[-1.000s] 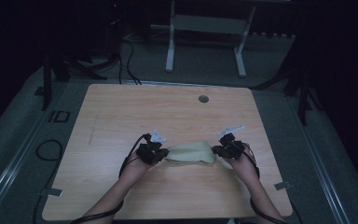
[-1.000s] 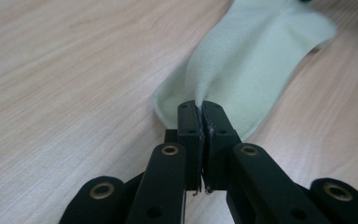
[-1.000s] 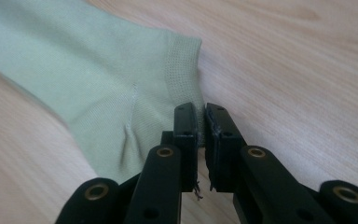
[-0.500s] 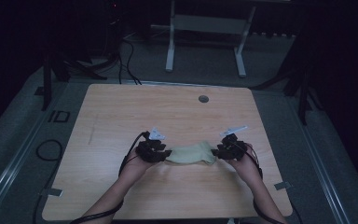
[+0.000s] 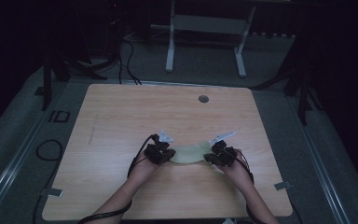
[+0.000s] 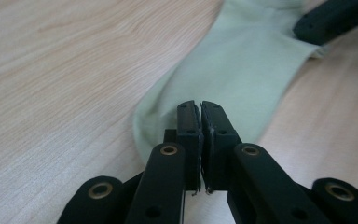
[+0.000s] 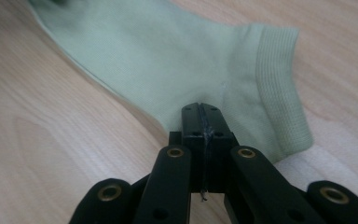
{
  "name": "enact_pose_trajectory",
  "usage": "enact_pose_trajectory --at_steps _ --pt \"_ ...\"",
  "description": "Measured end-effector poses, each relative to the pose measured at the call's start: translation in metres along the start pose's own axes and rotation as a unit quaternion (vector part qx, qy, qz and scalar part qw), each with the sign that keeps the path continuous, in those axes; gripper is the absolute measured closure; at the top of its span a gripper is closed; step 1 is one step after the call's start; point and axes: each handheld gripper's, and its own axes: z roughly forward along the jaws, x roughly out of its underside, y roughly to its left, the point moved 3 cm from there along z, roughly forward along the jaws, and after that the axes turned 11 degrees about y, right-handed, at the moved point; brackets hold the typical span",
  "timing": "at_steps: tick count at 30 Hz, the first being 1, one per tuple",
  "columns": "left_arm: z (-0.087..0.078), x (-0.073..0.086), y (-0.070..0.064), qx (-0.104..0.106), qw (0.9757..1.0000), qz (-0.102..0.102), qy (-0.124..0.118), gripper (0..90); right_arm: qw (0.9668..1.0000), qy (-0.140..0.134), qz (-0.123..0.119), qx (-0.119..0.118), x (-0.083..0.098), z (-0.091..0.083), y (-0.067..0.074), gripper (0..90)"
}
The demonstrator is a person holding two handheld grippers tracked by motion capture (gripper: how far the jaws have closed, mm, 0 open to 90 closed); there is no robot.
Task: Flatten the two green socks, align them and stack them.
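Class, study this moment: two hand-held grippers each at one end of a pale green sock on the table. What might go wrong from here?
1. The left gripper and right gripper each pinch only the sock's edge, so an end may slip free.
2. Pulling the hands apart could overstretch the ribbed cuff.
3. The sock still bows, so wrinkles may stay.

We see bare bench [image 5: 121,121] on every side of the pale green sock [image 5: 191,153], with open passage ahead, left and right. The left gripper [image 5: 164,155] and right gripper [image 5: 217,157] flank the sock's ends; a small round grommet [image 5: 203,99] sits far back.
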Motion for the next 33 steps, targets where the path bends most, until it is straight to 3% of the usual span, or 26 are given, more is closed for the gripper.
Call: enact_pose_trajectory --at_steps 2,4,8,12,18,21,22,23,26,29,32,33 --pt "0.006 0.004 0.004 0.000 0.9999 -0.001 0.011 86.2 0.9999 -0.005 0.007 -0.011 0.004 0.002 -0.004 89.4" --pt "0.007 0.006 0.005 0.004 0.9999 -0.009 0.005 86.3 0.9999 -0.005 0.007 -0.011 0.004 0.002 -0.004 89.4" --pt "0.008 0.004 0.006 -0.011 0.9999 0.000 0.004 86.1 1.0000 -0.007 0.006 -0.002 0.006 0.002 -0.005 88.6" --pt "0.010 0.001 0.010 -0.006 1.0000 -0.008 -0.001 86.1 0.9998 -0.017 0.014 -0.004 0.008 0.002 -0.005 88.1" --pt "0.010 -0.002 0.011 0.001 1.0000 -0.002 0.004 83.9 0.9998 -0.014 0.013 0.000 0.008 0.002 -0.002 86.6" --pt "0.006 -0.001 0.009 0.012 0.9999 -0.007 -0.006 73.3 0.9995 -0.025 0.015 -0.014 0.006 -0.003 0.000 80.4" --pt "0.003 -0.001 0.009 0.020 0.9996 -0.011 -0.015 65.8 0.9994 -0.031 0.013 -0.011 0.005 -0.006 0.001 79.3" --pt "0.001 0.000 0.008 0.027 0.9993 -0.010 -0.022 64.6 0.9992 -0.036 0.013 -0.009 0.005 -0.009 0.001 78.6" --pt "-0.008 0.002 0.004 0.026 0.9989 -0.001 -0.039 51.2 0.9986 -0.050 0.017 -0.007 0.002 -0.017 -0.001 71.8" --pt "-0.020 0.004 0.001 0.041 0.9979 0.000 -0.050 43.3 0.9982 -0.059 0.013 -0.005 -0.001 -0.023 -0.001 60.2" --pt "-0.028 0.007 0.002 0.040 0.9976 0.006 -0.056 36.5 0.9983 -0.057 0.007 -0.007 -0.003 -0.025 -0.001 52.5" --pt "-0.030 0.008 0.003 0.037 0.9976 -0.001 -0.058 34.3 0.9984 -0.057 0.006 -0.006 -0.004 -0.025 -0.001 49.5"
